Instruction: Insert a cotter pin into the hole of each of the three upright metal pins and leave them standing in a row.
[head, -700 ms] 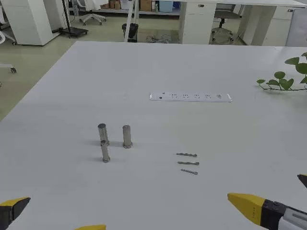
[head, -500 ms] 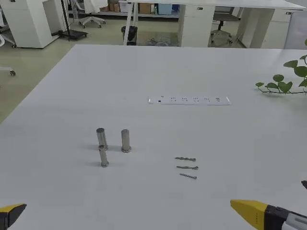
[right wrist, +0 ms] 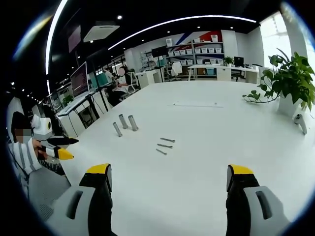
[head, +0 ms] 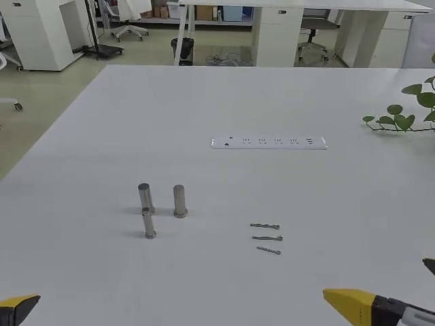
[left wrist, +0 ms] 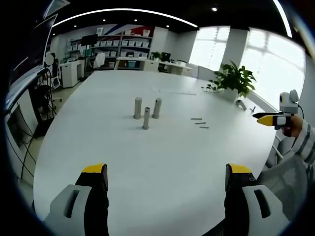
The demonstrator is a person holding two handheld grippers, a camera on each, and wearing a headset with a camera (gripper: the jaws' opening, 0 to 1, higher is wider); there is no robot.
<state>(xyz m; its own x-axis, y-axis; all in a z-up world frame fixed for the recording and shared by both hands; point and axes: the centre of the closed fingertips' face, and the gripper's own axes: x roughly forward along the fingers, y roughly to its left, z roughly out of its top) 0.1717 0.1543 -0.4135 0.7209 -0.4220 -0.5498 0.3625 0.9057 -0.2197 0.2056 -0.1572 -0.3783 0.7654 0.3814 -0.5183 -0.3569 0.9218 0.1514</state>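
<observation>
3 metal pins [head: 179,200] are seen upright in a tight cluster: 2 side by side at back, 1 in front-left. 3 cotter pins [head: 267,238] are laid flat in a column, well apart to the right, uninserted.

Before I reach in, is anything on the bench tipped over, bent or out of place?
Nothing stands out. The three metal pins stand upright, clustered in a triangle rather than a row. The three cotter pins lie side by side to their right, untouched.

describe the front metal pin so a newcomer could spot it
On the white table, left of the cotter pins, the front metal pin stands upright. It is alone, closest to the table's near edge; the rear pins stand abreast behind it.
</observation>
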